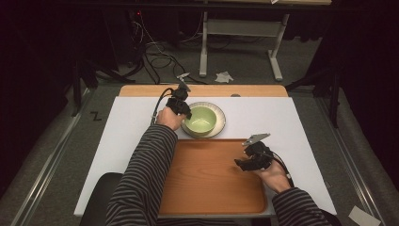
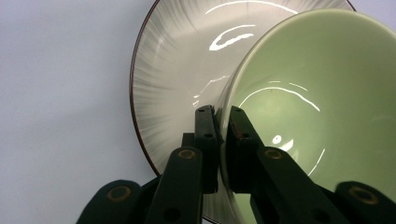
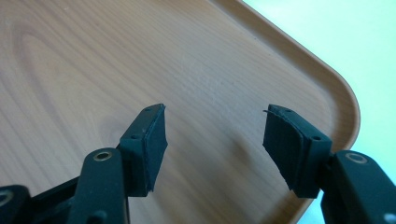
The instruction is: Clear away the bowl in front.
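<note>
The left hand-held gripper point(image 1: 184, 112) pinches the near rim of the green bowl point(image 1: 201, 118), which sits on the plate point(image 1: 221, 123) on the bench; lifting it level seems wise, while the right hand-held gripper point(image 1: 241, 163) hovers open above the tray point(image 1: 207, 183)

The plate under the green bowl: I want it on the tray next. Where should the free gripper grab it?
Grip the plate at its exposed rim on the right side, coming in low from the right with the right gripper, which is open. The green bowl covers its middle, and the left gripper occupies the left.
</note>
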Demonstrator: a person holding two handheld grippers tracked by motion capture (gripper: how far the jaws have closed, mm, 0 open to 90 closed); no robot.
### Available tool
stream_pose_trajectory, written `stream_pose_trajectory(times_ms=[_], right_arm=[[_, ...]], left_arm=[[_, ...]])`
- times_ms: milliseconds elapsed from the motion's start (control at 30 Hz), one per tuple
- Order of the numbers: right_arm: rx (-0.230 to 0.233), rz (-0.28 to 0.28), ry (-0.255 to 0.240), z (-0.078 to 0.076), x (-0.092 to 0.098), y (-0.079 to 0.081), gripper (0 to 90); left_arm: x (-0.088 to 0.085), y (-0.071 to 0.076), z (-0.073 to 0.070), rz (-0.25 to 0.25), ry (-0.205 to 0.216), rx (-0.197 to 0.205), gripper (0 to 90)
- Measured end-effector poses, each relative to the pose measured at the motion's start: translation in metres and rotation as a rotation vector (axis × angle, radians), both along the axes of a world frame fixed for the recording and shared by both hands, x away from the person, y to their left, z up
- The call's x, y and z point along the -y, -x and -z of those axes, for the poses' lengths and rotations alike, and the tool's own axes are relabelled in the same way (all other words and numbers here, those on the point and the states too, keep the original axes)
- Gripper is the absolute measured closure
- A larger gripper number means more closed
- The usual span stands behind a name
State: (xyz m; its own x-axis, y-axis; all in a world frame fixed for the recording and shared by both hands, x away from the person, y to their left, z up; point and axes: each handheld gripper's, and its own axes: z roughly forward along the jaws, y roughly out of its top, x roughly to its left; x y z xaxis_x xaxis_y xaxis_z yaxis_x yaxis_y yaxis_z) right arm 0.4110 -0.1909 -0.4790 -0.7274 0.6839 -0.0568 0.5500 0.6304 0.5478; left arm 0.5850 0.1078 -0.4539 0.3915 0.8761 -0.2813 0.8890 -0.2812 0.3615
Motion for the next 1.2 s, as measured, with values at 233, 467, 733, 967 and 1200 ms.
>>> stream_pose_trajectory(times_ms=[233,467,733,967,1200], right_arm=[[0.003,-0.007,0.008,0.000,-0.001,0.001,40.9],[0.008,-0.008,0.011,-0.001,-0.002,0.002,40.8],[0.011,-0.009,0.019,0.000,-0.004,0.003,40.9],[0.011,-0.010,0.021,0.000,-0.003,0.002,40.9],[0.006,-0.014,0.013,0.001,-0.003,0.002,40.8]], left_arm=[[0.000,0.000,-0.001,0.007,0.014,0.005,85.2],[0.001,-0.001,-0.007,0.053,0.016,0.031,85.3],[-0.001,0.007,-0.023,0.061,0.043,0.042,85.5],[-0.004,0.013,-0.031,0.086,0.044,0.049,85.6],[-0.004,0.020,-0.037,0.116,0.051,0.055,85.6]])
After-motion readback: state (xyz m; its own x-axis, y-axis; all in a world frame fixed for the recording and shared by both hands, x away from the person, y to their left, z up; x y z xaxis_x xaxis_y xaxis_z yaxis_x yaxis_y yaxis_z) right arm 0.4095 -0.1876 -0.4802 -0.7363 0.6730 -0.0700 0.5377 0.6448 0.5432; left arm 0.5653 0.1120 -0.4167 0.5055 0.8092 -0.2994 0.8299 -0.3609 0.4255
